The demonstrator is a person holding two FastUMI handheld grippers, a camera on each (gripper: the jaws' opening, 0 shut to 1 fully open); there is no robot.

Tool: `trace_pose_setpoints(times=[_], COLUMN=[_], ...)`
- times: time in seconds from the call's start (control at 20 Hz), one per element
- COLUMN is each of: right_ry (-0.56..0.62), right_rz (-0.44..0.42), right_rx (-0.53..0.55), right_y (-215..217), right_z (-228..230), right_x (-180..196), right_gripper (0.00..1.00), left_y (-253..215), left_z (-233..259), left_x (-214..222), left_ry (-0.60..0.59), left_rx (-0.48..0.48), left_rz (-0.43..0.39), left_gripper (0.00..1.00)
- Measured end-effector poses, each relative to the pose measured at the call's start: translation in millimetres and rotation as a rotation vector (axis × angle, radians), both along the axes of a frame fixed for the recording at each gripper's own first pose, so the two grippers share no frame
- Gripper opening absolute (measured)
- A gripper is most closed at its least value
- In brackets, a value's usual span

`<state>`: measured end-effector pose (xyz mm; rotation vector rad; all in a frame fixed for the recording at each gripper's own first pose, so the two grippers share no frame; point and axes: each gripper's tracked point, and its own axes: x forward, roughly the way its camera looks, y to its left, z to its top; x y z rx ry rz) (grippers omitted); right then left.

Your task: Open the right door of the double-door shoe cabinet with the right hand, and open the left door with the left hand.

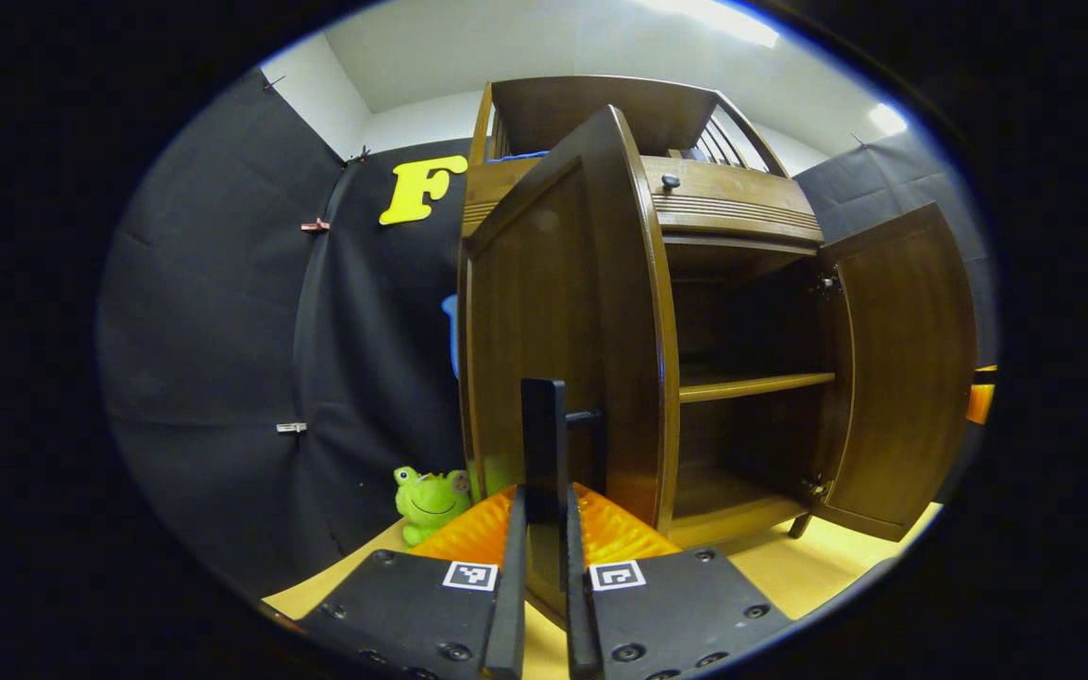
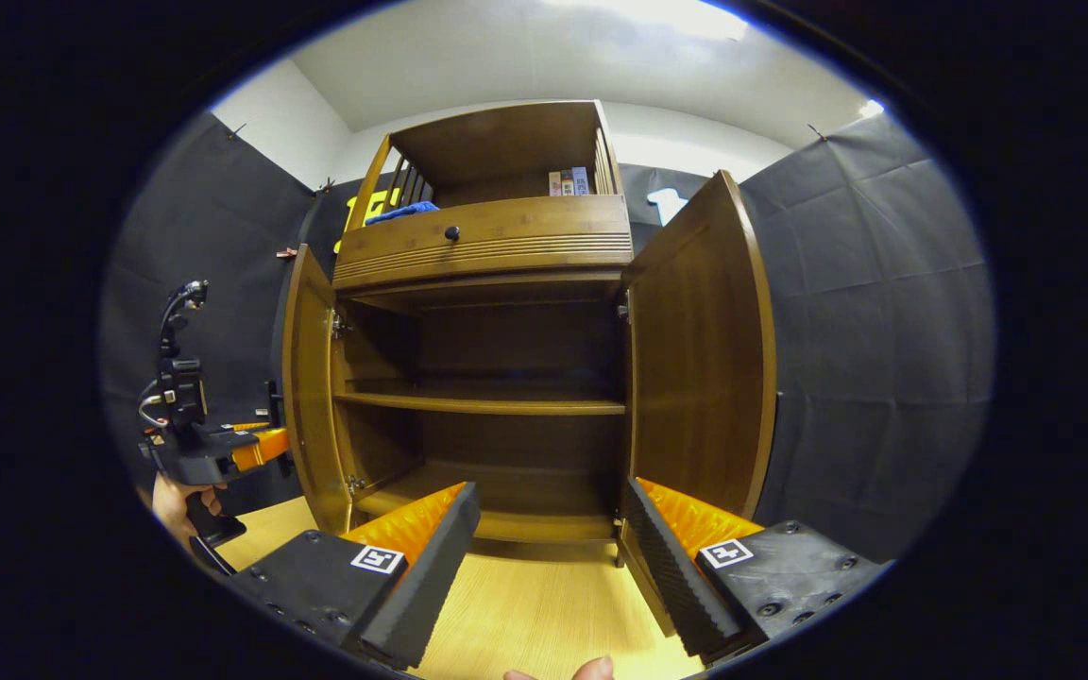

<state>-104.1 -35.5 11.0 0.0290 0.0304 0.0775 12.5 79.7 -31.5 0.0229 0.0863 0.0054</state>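
The brown wooden shoe cabinet point(image 2: 487, 236) stands with both doors swung out. In the left gripper view, the left door point(image 1: 544, 283) turns its edge toward me. My left gripper point(image 1: 544, 501) is shut on that door's dark upright handle point(image 1: 544, 425). The right door point(image 1: 903, 368) hangs open at the right. In the right gripper view, the left door point(image 2: 308, 397) and right door point(image 2: 700, 359) flank the bare shelves. My right gripper point(image 2: 549, 501) is open in front of the cabinet, holding nothing. The left gripper point(image 2: 265, 446), held by a hand point(image 2: 171, 501), sits at the left door's outer face.
A green frog plush point(image 1: 429, 501) sits on the floor left of the cabinet. A drawer with a dark knob point(image 2: 452, 232) runs above the doors, and a blue cloth point(image 2: 402, 212) lies on top. Light wooden floor point(image 2: 525, 604) spreads before the cabinet.
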Motion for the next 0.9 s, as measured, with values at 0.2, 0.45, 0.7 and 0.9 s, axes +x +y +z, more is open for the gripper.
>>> trace_pose_setpoints(times=[0.2,0.45,0.7,0.9], right_ry=[0.004,0.006,0.0,0.0], right_rz=[-0.004,-0.005,0.015,0.025], right_rx=[-0.011,-0.015,-0.036,-0.045], right_y=[4.6,10.4,21.6,25.6], right_z=[-2.2,-3.0,-3.5,-4.6], right_x=[3.0,4.1,5.8,7.4], right_gripper=[0.98,0.98,0.98,0.98], left_y=[16.1,32.8,56.8,80.1], left_z=[0.7,3.4,4.7,3.1], left_x=[-8.5,-20.7,-29.1,-32.8], left_ry=[-0.002,-0.001,0.001,0.004], left_rx=[0.013,0.014,0.018,0.038], left_rz=[0.014,0.027,0.062,0.095], left_gripper=[0.19,0.19,0.18,0.12])
